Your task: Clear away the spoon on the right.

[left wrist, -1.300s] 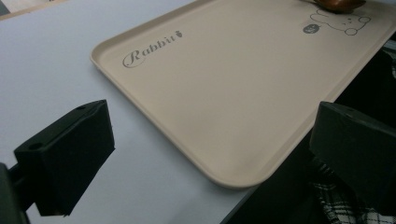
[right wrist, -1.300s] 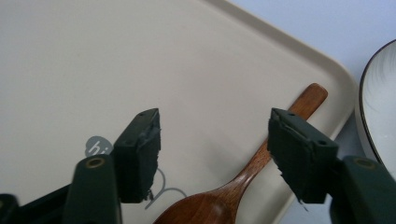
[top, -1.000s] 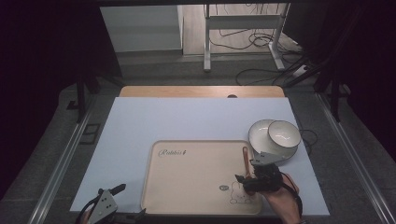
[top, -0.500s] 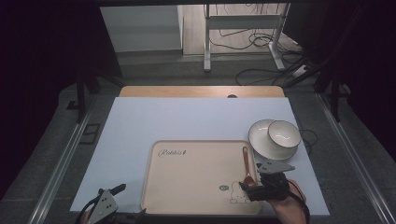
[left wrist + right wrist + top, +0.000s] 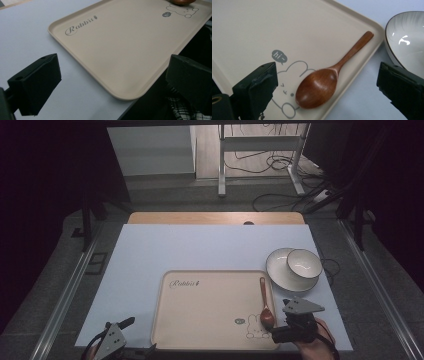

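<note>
A brown wooden spoon lies along the right side of the beige tray, its bowl next to the rabbit drawing and its handle pointing toward the far edge. My right gripper sits at the tray's near right corner, open, with the spoon lying free ahead between its jaws. At the table's near left corner is my left gripper, open and holding nothing. In its own view, the left gripper faces the tray's near left corner.
A white plate with a white bowl resting in it stands on the table just right of the tray, close to the spoon handle; its rim is near my right jaw. The pale blue table top stretches behind the tray.
My right gripper has drawn back toward the near right edge, off the tray, uncovering the spoon's bowl. The spoon stays on the tray. The left gripper has not moved.
</note>
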